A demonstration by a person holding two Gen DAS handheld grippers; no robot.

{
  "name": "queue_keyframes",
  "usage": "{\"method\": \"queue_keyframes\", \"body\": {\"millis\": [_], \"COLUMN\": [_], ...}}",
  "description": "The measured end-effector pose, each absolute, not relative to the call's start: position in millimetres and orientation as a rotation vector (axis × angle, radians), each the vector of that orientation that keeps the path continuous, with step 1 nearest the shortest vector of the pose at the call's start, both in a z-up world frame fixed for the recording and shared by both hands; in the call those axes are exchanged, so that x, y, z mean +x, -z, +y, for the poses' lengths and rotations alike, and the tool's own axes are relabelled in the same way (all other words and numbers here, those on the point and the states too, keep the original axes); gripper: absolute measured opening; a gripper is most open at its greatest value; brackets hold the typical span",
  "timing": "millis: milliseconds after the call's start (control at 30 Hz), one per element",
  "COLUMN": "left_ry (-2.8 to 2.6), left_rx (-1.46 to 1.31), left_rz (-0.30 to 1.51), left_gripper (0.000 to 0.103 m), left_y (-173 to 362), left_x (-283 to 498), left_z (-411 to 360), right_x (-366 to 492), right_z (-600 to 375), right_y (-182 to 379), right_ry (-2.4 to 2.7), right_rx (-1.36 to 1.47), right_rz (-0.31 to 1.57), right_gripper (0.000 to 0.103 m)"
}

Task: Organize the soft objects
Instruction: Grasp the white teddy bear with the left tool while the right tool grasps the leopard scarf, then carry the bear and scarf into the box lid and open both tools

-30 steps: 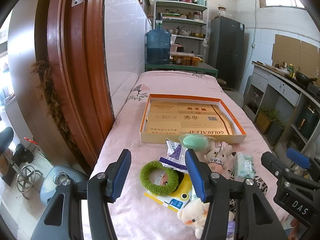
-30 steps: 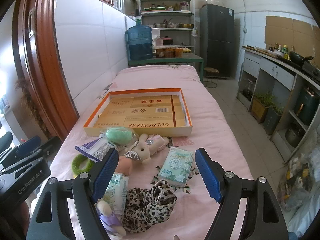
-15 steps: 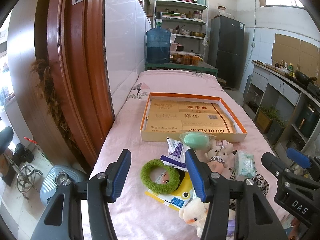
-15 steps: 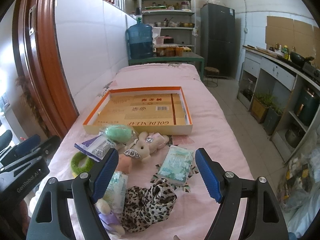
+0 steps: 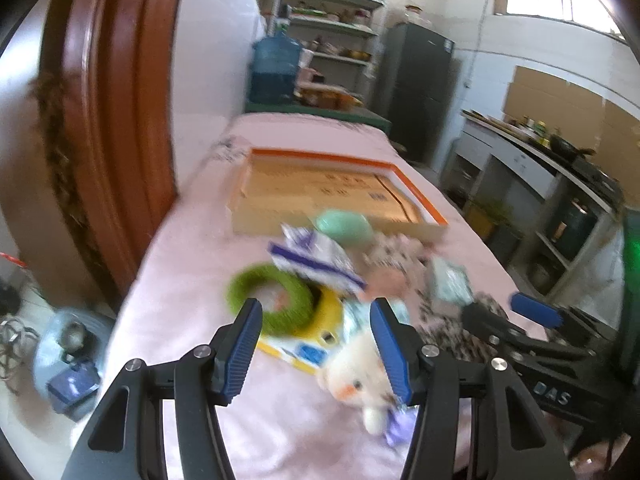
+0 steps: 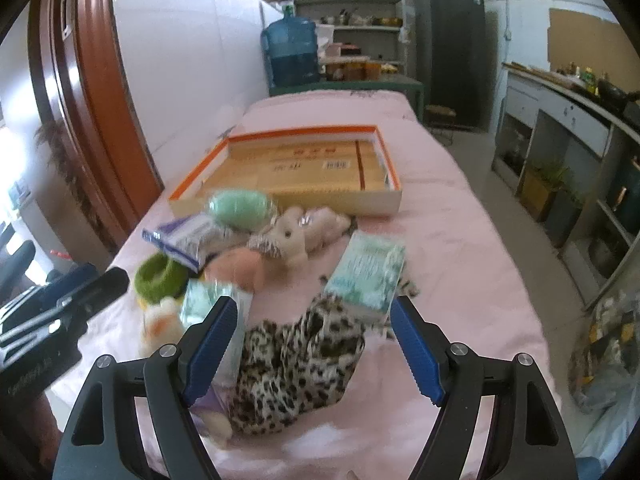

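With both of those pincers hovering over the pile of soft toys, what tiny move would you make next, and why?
Probably lower the right gripper onto the leopard-print cloth. Its jaws are open with the cloth lying right between them, the nearest item; the orange-rimmed cardboard tray holds none of the soft things yet.

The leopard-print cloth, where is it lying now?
In the right wrist view the leopard-print cloth lies on the pink cover, low in the middle, between the open blue fingers of the right tool, just below the green tissue pack.
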State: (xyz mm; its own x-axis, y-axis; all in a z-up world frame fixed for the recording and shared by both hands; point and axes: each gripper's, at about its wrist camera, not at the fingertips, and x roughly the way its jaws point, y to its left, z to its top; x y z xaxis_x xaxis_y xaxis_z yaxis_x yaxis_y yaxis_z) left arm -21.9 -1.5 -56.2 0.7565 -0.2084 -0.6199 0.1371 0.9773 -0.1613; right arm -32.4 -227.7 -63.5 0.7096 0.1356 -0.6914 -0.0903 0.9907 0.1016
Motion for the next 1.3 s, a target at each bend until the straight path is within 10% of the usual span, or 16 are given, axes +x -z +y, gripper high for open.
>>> {"method": "queue_keyframes", "body": {"millis": [400,567,667,1300], "left_ry": [0.349,0.352,0.356,0.401], "left_rx": [-0.114,-0.151,-0.156,-0.156], "left_rz": [0.764,0.757,0.749,0.580], "left_gripper": [0.056,0.048,0.041,0.035], "left_y": [91,97,96,51], "left_x": [-30,-25,-25,-39], "left_z": [-28,-25,-24,-18], "right_x": [-31,-30,-32,-38], "right_z": [-237,-240,-241,-244], "right_y": [100,107,107,62], "right_ry": [-0.182,-0.197,-0.209,-0.216], "right_rx": [0.129,0.136,0.140,0.119], "right_rz": [0.874,0.895,0.893,0.743], "right_gripper": [0.080,0.027,0.021,0.014]}}
